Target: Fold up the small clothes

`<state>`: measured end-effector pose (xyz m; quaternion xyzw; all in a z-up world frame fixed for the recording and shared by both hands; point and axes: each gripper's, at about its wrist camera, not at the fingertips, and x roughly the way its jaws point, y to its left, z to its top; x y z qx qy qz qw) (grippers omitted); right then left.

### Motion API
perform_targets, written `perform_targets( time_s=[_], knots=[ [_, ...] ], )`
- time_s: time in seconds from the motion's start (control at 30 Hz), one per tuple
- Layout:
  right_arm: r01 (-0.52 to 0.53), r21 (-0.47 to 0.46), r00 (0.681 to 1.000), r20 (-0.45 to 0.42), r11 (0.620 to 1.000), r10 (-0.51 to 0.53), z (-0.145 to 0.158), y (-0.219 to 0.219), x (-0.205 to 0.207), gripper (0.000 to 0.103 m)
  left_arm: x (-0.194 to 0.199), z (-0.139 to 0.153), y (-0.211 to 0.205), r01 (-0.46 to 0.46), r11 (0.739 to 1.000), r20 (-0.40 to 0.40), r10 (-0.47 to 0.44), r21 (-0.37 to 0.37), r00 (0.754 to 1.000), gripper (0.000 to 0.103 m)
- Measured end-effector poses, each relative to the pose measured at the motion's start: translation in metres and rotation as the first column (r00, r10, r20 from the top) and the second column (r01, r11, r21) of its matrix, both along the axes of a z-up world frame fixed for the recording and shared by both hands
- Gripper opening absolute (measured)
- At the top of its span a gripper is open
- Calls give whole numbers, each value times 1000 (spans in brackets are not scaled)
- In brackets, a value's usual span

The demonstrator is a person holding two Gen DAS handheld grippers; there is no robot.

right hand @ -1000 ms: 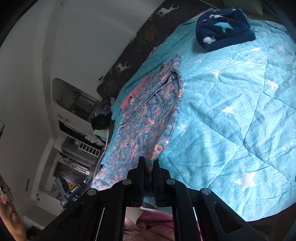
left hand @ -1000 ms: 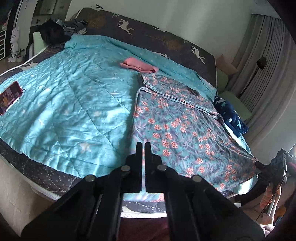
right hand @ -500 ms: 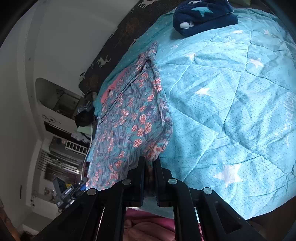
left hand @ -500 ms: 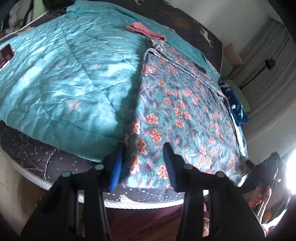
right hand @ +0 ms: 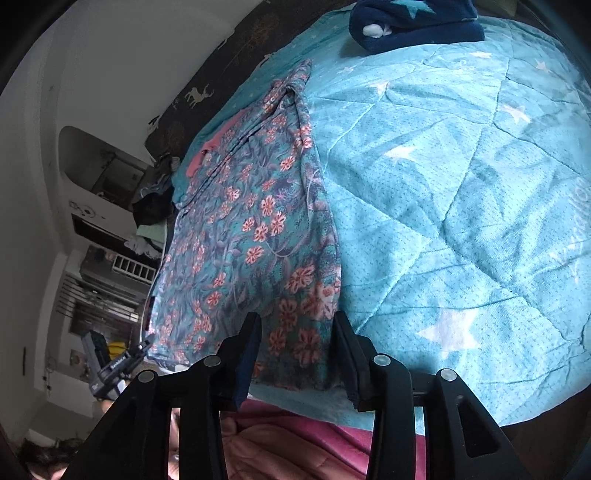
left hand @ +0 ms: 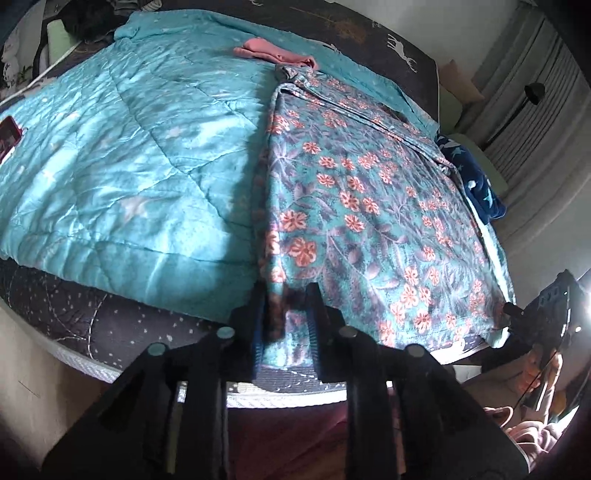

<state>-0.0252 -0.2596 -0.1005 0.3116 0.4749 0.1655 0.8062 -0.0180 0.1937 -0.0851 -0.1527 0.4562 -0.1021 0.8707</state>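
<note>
On your left, the teal quilt (left hand: pixel 122 155) lies open and bare, giving wide room beside the floral garment (left hand: pixel 362 206). At the far end, a folded pink garment (left hand: pixel 273 54) touches the floral cloth's top, blocking that edge. On your right, a navy star-print bundle (right hand: pixel 413 22) sits near the far corner, well apart from the floral cloth, with bare quilt between. A red phone (left hand: pixel 8 134) rests at the quilt's far left edge.
</note>
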Motion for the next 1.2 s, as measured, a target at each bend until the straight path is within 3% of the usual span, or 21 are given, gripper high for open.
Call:
perform_targets(
  time_s=[0.03,0.07,0.1,0.17,0.3,0.4,0.57,0.83,1.0,1.2],
  knots=[
    [-3,-4,1000,-4,1000,3,0,1,0,36,1,0,-2,0,1000,-3,0,9,1000,13],
    [-2,6,1000,-4,1000,2,1,2,0,11,2,2,-2,-10,1000,-9,10,-4,1000,6],
    [-7,43,1000,-3,999,7,1,3,2,7,3,5,-1,-13,999,-9,13,-33,1000,6],
    [-3,117,999,33,993,-1,9,2,2,7,1,25,4,-14,994,48,19,-110,999,6],
    [-18,212,987,158,977,-16,43,-6,8,7,5,70,9,4,983,179,30,-185,983,6],
    [-31,244,971,239,969,-29,70,-12,21,7,25,95,10,-4,981,221,48,-193,974,6],
    [-38,223,954,298,974,-31,112,-15,64,7,89,138,-6,-86,992,286,108,-87,952,6],
    [-12,81,936,352,997,-17,161,-9,164,7,173,170,-44,-146,981,342,96,126,935,6],
    [17,49,936,351,999,-33,167,-17,220,7,214,184,-57,-182,958,368,91,222,925,6],
    [39,36,943,329,999,-49,160,-24,279,7,270,179,-62,-204,939,329,107,277,938,6]
  ],
)
